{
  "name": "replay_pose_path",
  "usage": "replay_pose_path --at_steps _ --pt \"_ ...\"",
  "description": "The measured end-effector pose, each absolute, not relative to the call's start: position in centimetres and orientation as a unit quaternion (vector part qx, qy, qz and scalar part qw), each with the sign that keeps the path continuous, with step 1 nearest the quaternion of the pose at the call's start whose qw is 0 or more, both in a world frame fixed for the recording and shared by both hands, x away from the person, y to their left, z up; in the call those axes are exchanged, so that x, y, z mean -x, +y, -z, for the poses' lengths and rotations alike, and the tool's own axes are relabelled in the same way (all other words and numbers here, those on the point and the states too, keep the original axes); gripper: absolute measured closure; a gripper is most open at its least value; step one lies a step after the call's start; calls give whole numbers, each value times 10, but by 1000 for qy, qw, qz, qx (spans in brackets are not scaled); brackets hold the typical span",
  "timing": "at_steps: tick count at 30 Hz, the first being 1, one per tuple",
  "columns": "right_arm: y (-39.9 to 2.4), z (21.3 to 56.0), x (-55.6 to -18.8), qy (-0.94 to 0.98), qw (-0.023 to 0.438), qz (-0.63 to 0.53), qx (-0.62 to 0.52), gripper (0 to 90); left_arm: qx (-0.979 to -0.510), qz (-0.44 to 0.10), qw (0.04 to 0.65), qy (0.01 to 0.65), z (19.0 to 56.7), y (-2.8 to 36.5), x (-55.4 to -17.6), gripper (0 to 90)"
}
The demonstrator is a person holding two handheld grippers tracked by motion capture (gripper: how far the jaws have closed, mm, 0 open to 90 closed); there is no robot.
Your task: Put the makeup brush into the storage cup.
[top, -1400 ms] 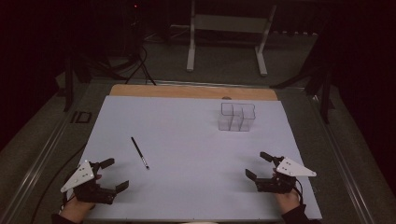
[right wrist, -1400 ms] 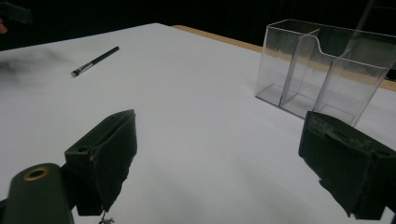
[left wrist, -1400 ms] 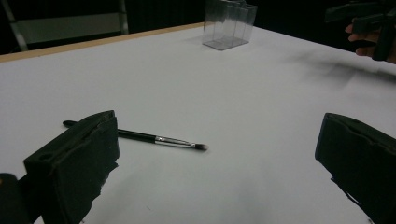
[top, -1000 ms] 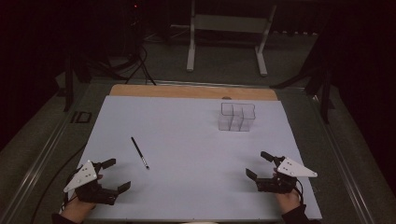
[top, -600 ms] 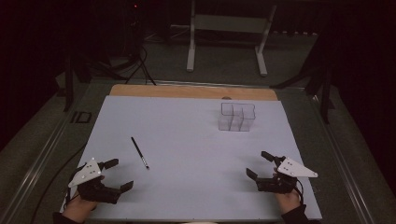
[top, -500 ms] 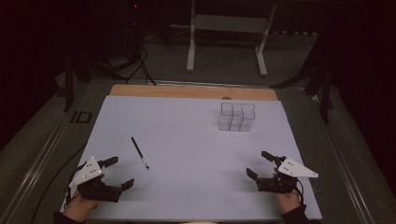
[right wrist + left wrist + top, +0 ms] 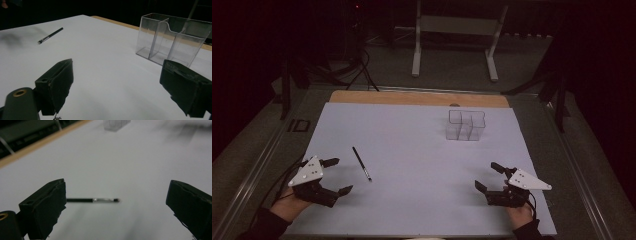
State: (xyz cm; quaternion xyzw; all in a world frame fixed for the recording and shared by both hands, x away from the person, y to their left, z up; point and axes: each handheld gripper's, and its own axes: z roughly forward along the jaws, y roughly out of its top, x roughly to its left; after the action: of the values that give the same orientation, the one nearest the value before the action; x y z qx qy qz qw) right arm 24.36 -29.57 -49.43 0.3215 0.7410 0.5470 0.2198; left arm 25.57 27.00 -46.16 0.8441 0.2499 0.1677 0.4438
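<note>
White table (image 7: 422, 210), pen (image 7: 361, 163) just beyond open left claw (image 7: 335, 176), untouched

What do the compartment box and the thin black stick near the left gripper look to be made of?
Compartment box: clear rigid plastic, probably acrylic; glossy see-through walls with bright edges. Thin black stick: a dark, matte shaft with a shiny silver band, likely metal, near one end; the shaft's material is unclear.

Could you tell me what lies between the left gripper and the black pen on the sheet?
Nothing: in the high view only bare white sheet separates the open left gripper from the pen, and the left gripper view shows the same.
</note>
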Motion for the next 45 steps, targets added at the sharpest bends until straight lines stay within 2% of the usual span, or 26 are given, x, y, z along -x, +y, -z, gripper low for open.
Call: replay_pose_path --at_steps 2,4,8,12,17,21,30,34,38,45 --pt "-296 494 -244 741 220 -547 -321 117 -858 -134 429 247 462 271 -262 43" --pt "-295 495 -244 741 218 -547 -322 117 -871 -121 421 225 464 272 -266 86" --pt "-295 495 -244 742 216 -547 -320 117 -892 -96 398 191 467 274 -277 90" --pt "-295 495 -244 743 215 -547 -320 118 -913 -109 355 167 469 270 -288 90" --pt "-294 495 -244 744 213 -547 -319 118 -936 -96 309 137 472 265 -304 90" --pt "-295 496 -245 744 211 -546 -321 118 -950 -96 277 111 473 263 -316 156" --pt "-294 497 -245 745 207 -545 -324 118 -970 -86 214 71 475 248 -341 157" --pt "-295 496 -245 744 210 -546 -324 118 -975 -91 195 52 475 243 -346 157" --pt "-294 497 -246 744 207 -546 -324 118 -979 -117 165 -2 473 237 -352 166" --pt "-293 498 -247 745 203 -547 -324 118 -979 -118 148 -72 469 234 -361 340"
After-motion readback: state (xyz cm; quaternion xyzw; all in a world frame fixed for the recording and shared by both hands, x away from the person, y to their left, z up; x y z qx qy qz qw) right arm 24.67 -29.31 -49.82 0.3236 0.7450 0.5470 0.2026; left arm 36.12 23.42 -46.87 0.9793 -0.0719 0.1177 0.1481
